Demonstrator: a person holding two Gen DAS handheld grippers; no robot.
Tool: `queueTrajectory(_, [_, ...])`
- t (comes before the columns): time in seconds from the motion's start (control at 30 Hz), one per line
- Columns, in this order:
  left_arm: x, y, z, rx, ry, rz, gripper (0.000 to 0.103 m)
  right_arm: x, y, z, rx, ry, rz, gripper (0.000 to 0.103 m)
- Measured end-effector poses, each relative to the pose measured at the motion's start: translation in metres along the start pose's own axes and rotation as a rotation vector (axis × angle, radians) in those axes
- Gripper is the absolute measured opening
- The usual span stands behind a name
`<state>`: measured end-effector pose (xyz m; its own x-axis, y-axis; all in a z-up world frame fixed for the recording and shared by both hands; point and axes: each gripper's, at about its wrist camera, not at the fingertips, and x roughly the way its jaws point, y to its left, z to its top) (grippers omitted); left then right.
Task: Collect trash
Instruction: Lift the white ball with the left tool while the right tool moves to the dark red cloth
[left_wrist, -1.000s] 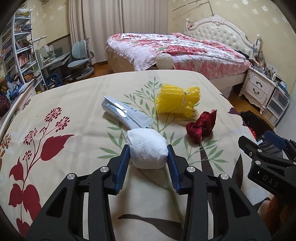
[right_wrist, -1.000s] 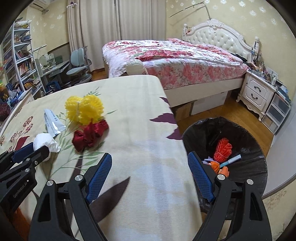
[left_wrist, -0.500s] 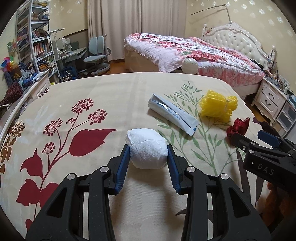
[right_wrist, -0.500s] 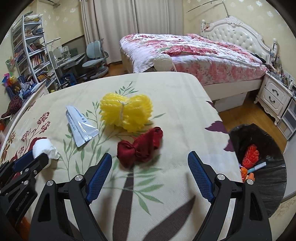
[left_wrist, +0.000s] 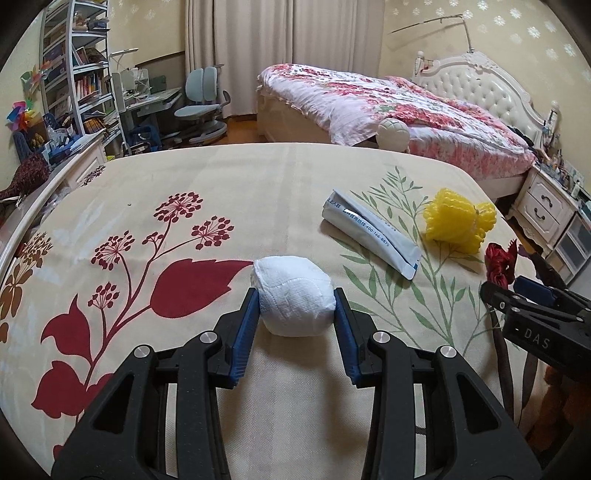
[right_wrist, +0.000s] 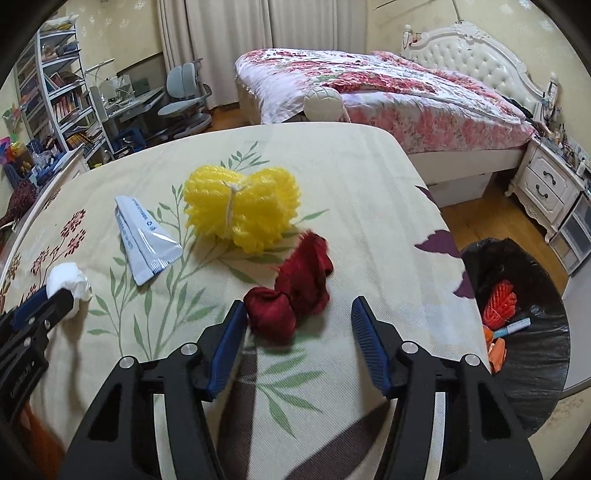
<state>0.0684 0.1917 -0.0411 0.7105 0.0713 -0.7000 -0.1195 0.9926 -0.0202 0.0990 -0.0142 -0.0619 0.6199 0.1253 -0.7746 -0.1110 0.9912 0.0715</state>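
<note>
My left gripper (left_wrist: 296, 308) pinches the white crumpled tissue ball (left_wrist: 293, 295) between both blue pads, over the cream floral tablecloth (left_wrist: 221, 184), with bare cloth open from 9 to 12 o'clock. At 1 o'clock lies the flat grey-white foil sachet (left_wrist: 371, 232), then the yellow foam-net bundle (left_wrist: 458, 221) near the cloth's right edge. My right gripper (right_wrist: 297, 321) is spread wide, its left pad just beside the dark red crumpled cloth (right_wrist: 295, 291). At 3 o'clock, past the table edge, sits the black-lined round trash bin (right_wrist: 528, 354).
</note>
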Motion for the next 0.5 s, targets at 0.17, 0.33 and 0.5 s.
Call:
queueTrajectory(0.17, [0.001,0.0,0.0,0.002,0.0,0.001,0.039,-0.007,-0.016,-0.008,0.02,0.005,0.002,0.058])
queueTrajectory(0.33, [0.002,0.0,-0.001,0.002,0.001,0.002,0.039,-0.011,-0.015,-0.002,0.03,-0.013,0.033,0.058])
queueTrajectory(0.5, [0.005,-0.001,-0.002,0.002,0.004,0.007,0.039,-0.009,-0.009,0.008,0.037,-0.034,0.047,0.058])
